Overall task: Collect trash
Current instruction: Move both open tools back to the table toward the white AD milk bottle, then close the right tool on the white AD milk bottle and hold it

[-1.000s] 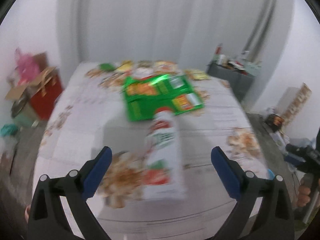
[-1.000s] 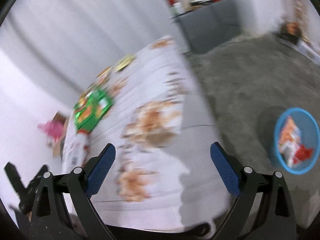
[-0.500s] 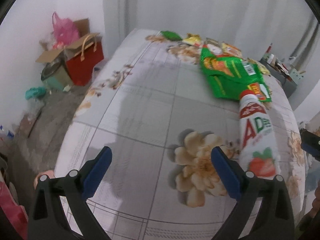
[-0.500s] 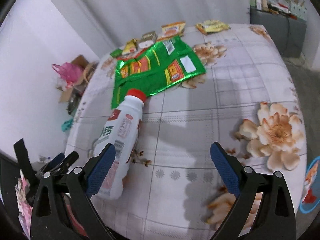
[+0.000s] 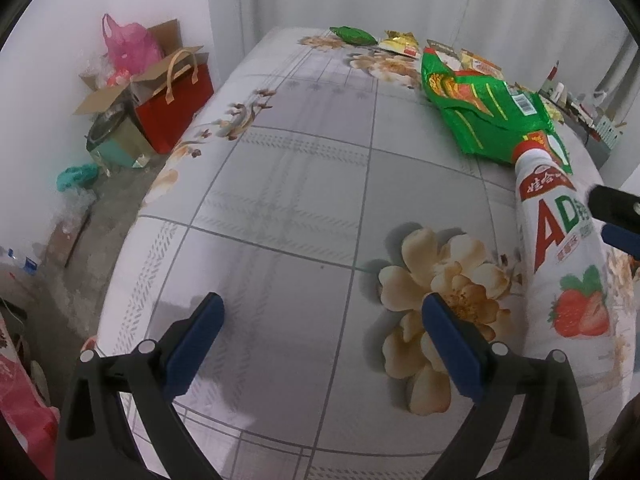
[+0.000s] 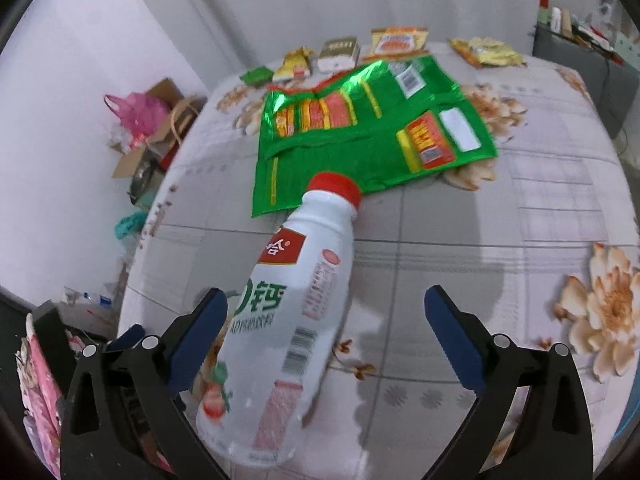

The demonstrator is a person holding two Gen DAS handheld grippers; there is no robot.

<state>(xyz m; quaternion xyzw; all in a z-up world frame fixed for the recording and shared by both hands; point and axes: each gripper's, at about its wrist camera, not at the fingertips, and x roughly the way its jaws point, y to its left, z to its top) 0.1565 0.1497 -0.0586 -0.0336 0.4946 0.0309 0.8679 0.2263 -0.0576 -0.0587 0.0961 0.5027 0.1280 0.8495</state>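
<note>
A white drink bottle (image 6: 296,312) with a red cap lies on its side on the floral tablecloth (image 6: 500,216). My right gripper (image 6: 325,312) is open around it, the bottle sitting near the left finger and untouched by the right one. The same bottle (image 5: 560,248) shows at the right edge of the left wrist view. My left gripper (image 5: 322,320) is open over bare cloth, well left of the bottle. A large green snack bag (image 6: 368,132) lies flat just beyond the cap, also visible as the green bag (image 5: 492,112). Several small wrappers (image 6: 396,42) sit along the far edge.
Left of the table on the floor stand a red paper bag (image 5: 176,100), a cardboard box with a pink plastic bag (image 5: 128,44) and a teal tin (image 5: 116,140). A grey cabinet (image 6: 588,60) with clutter stands at the far right. A curtain hangs behind.
My right gripper has moved forward and down, so the bottle now lies between its fingers. The left gripper has crept slightly closer to the cloth; the other gripper's finger now shows beside the bottle.
</note>
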